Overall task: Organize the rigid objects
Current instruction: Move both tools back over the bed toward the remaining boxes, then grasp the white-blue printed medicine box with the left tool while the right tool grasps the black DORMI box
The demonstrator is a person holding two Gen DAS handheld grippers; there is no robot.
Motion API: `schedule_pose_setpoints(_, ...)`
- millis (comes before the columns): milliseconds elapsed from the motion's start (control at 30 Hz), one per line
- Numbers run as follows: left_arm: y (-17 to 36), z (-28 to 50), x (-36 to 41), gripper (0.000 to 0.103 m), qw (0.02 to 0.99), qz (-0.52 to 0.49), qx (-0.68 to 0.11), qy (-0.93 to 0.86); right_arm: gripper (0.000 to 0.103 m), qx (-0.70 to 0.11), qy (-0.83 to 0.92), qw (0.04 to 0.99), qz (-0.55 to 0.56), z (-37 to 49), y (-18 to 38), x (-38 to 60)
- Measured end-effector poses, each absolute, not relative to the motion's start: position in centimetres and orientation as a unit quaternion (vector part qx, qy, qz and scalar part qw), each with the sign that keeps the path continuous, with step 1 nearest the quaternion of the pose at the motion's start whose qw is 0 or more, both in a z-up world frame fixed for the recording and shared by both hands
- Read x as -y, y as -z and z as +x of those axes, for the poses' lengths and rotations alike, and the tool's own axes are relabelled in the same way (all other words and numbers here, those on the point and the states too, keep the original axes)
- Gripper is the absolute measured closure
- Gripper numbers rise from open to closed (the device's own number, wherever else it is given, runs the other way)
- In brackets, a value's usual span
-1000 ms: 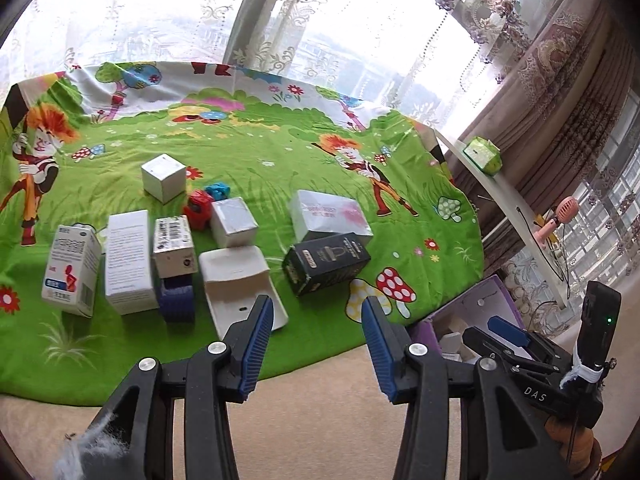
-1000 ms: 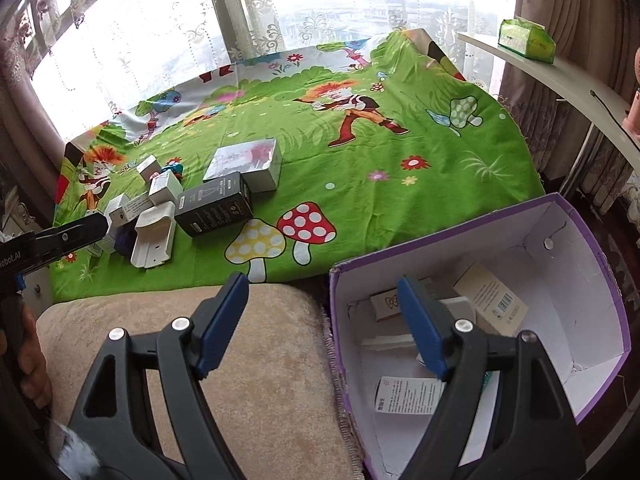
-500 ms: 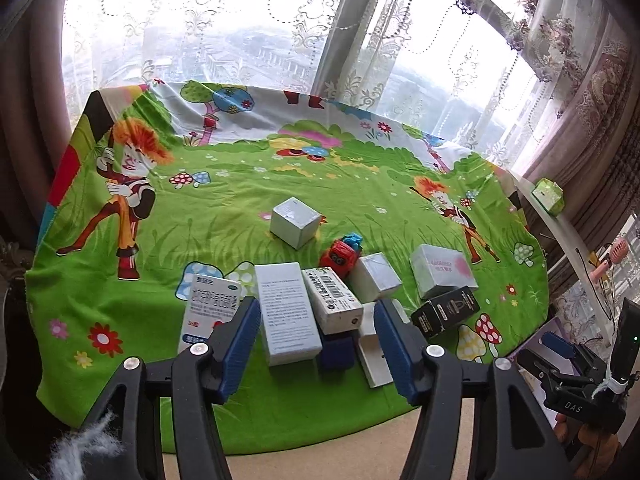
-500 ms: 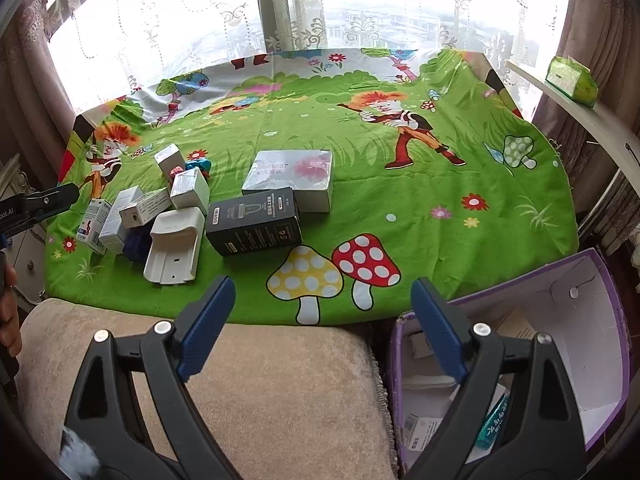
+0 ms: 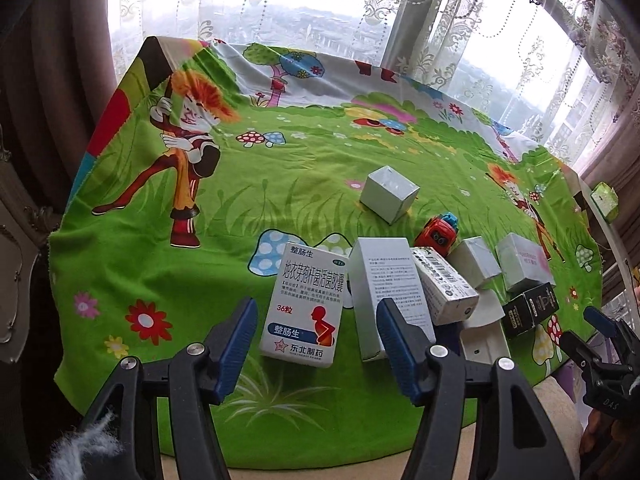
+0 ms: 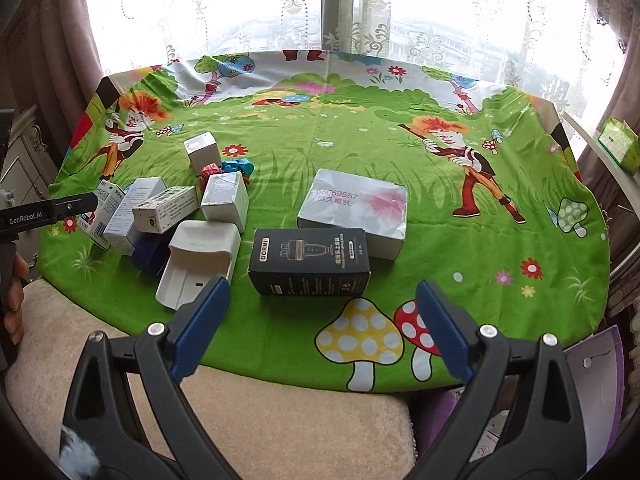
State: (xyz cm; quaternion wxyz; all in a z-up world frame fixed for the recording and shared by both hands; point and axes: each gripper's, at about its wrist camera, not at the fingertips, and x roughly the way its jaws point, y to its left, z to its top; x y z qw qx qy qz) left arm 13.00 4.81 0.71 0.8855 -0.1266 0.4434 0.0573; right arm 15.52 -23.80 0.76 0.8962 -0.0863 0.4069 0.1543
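Both my tongs hang empty over the near edge of the green cartoon cloth (image 5: 304,168). My left tongs (image 5: 316,344) have swung leftward since a second ago: their jaws, just opened wider, now frame the white medicine box (image 5: 306,304) at the left end of the row, not touching it. Beside it lie the tall white box (image 5: 386,280) and the barcode box (image 5: 444,284), with the red toy car (image 5: 436,234) behind. My right tongs (image 6: 320,328), jaws just spread wide, have left the purple bin (image 6: 600,364), now at the right edge, and point at the black box (image 6: 310,260).
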Motion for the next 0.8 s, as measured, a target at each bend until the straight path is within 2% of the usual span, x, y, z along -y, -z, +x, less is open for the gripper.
schedule_pose_setpoints(667,2.0,14.3,-4.9,0.041,0.87,-0.116,-0.475,-0.064,0.007,-0.453,-0.159,0.871,-0.106,19.7,2.6,21.9)
schedule_pose_setpoints(800,2.0,14.2,-4.6,0.052,0.872,-0.109,-0.473,-0.063,0.007,-0.456,-0.158,0.869,-0.107,20.0,2.9,21.8)
